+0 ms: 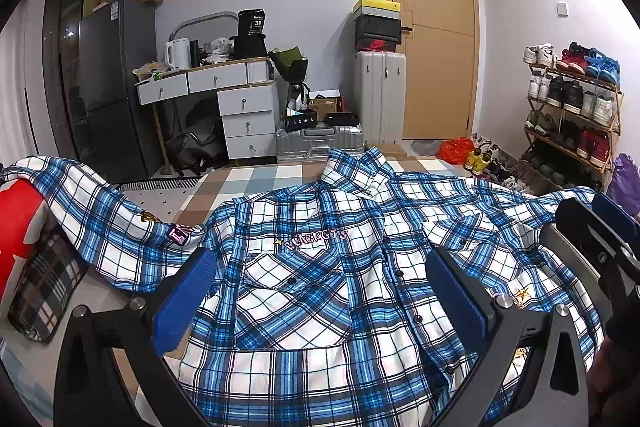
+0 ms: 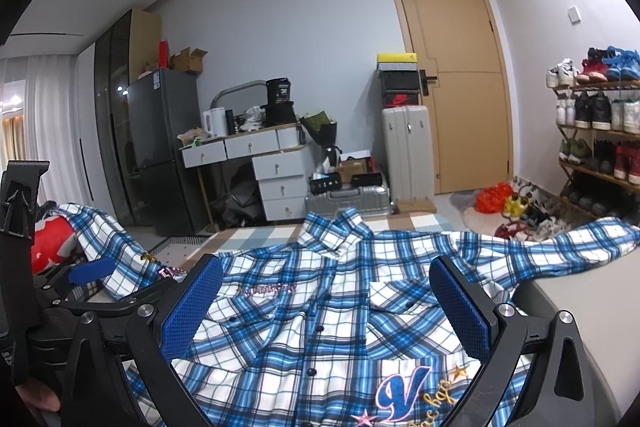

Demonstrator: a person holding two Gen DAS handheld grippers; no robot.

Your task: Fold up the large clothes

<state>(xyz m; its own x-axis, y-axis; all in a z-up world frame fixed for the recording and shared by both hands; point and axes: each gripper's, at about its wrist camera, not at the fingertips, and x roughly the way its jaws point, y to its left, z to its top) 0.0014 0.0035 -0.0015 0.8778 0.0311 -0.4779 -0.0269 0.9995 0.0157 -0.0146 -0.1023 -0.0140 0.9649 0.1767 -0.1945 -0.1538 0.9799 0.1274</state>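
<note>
Both grippers, left (image 1: 320,291) and right (image 2: 326,307), are hovering wide-jawed over the shirt (image 1: 320,307) (soft, light); grab the far sleeves.

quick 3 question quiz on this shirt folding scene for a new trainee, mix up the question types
1. True or false: the plaid shirt lies front side up, buttons showing.
2. Multiple choice: the left gripper and the right gripper are: A) both open, holding nothing; B) both shut on the shirt; C) only the left one shut on a sleeve.
3. Fill in the blank: the shirt's collar points toward the ____ wall of the room, where the door is.

Key
1. True: the button placket and chest pockets face up.
2. A: on each gripper the blue pads stand wide apart above the shirt.
3. Far.
</note>
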